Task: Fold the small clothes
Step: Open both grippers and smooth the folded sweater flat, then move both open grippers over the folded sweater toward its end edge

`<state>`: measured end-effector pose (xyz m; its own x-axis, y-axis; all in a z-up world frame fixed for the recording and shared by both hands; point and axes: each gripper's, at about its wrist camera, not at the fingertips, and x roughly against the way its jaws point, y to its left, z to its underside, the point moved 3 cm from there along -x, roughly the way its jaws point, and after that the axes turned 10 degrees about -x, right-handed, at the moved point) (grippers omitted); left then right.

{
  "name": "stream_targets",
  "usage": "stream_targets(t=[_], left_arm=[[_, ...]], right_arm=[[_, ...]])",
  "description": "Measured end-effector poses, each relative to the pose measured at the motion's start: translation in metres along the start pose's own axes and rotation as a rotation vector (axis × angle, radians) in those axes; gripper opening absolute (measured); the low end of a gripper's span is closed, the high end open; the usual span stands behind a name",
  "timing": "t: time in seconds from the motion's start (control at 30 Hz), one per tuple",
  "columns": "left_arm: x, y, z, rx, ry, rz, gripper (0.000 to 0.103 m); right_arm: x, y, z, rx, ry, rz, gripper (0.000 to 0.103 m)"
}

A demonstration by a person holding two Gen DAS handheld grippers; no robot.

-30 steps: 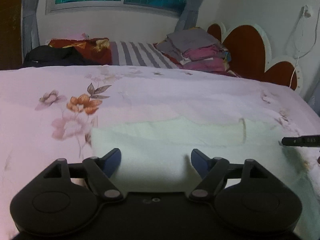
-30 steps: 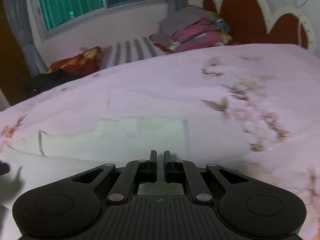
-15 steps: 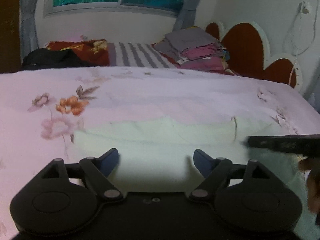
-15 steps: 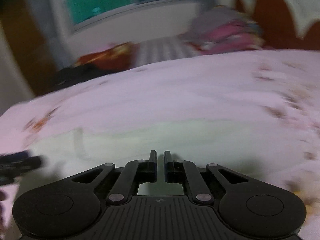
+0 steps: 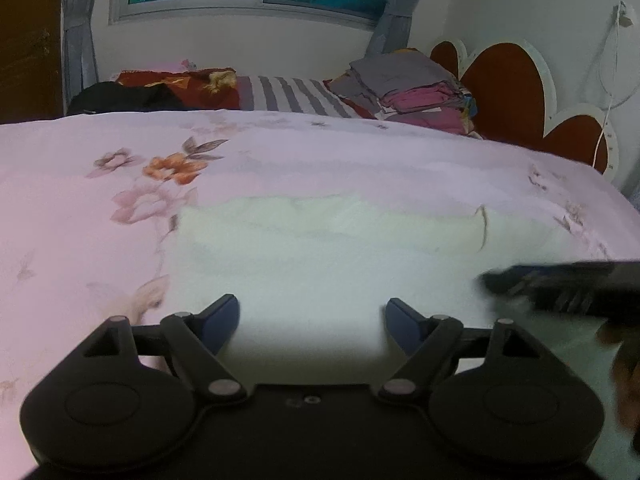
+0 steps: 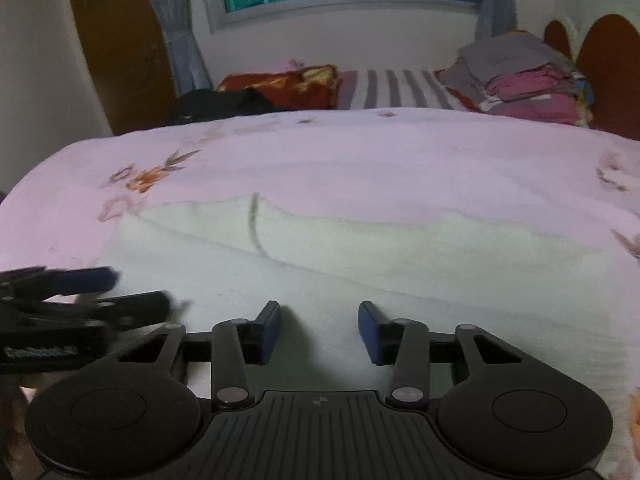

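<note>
A pale cream garment [image 5: 328, 248] lies flat on the pink floral bedspread [image 5: 100, 240], with a folded layer along its far edge. My left gripper [image 5: 312, 320] is open and empty just above the garment's near part. My right gripper [image 6: 319, 330] is open and empty over the same garment [image 6: 360, 264]. The right gripper shows blurred at the right of the left wrist view [image 5: 560, 280]. The left gripper shows at the left of the right wrist view [image 6: 64, 300].
A stack of folded grey and pink clothes [image 5: 412, 88] sits at the far right by the red headboard [image 5: 508, 92]. A striped pillow [image 5: 292, 94], a red cushion [image 5: 180, 84] and a black item [image 5: 116, 98] lie along the far edge under the window.
My right gripper has opened and swung left over the garment, close beside the left gripper. The left gripper stayed open and nearly still.
</note>
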<state>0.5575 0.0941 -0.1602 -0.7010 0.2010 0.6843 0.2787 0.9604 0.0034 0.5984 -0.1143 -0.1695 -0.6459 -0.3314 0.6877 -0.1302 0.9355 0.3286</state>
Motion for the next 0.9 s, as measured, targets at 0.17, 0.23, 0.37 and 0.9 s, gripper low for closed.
stream_targets(t=[0.17, 0.23, 0.37, 0.9], left_arm=[[0.025, 0.016, 0.017, 0.015, 0.0, -0.043, 0.079], [0.037, 0.012, 0.019, 0.027, -0.031, -0.04, 0.078], [0.052, -0.017, 0.013, -0.022, -0.084, -0.022, 0.075], [0.036, -0.026, 0.035, -0.088, 0.017, 0.016, 0.077]], right_arm=[[0.021, -0.055, -0.001, -0.126, -0.036, 0.132, 0.043], [0.036, -0.059, -0.002, -0.145, -0.063, 0.117, 0.043], [0.053, -0.041, 0.008, -0.108, -0.065, 0.042, 0.043], [0.071, -0.09, 0.034, -0.219, -0.033, 0.168, 0.043]])
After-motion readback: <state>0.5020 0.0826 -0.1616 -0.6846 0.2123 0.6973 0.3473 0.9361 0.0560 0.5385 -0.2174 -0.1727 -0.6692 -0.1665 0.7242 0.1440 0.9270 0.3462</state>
